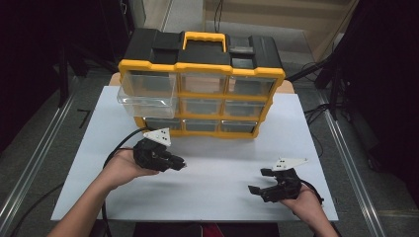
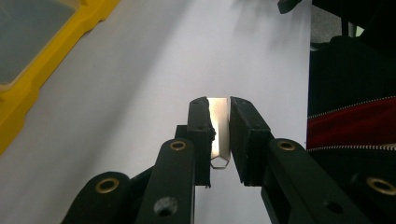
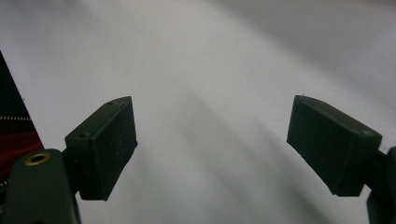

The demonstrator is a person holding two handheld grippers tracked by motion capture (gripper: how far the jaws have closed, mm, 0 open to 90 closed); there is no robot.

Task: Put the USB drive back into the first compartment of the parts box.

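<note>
My left gripper (image 1: pixel 181 164) hovers over the white table (image 1: pixel 222 148) just in front of the drawer cabinet, lying in the person's left hand with its tips pointing right. In the left gripper view its jaws (image 2: pixel 219 100) are shut on a small shiny metal piece (image 2: pixel 219 128) with a six-sided end, held upright between the pads. My right gripper (image 1: pixel 260 180) rests near the table's front right in the other hand. Its jaws (image 3: pixel 212 126) stand wide open, with bare white tabletop between them.
A yellow and black drawer cabinet (image 1: pixel 202 74) with several clear drawers stands at the back of the table; its top-left drawer (image 1: pixel 146 101) is pulled out. The cabinet's yellow frame (image 2: pixel 46 56) lies left of the left gripper. Dark floor and stands surround the table.
</note>
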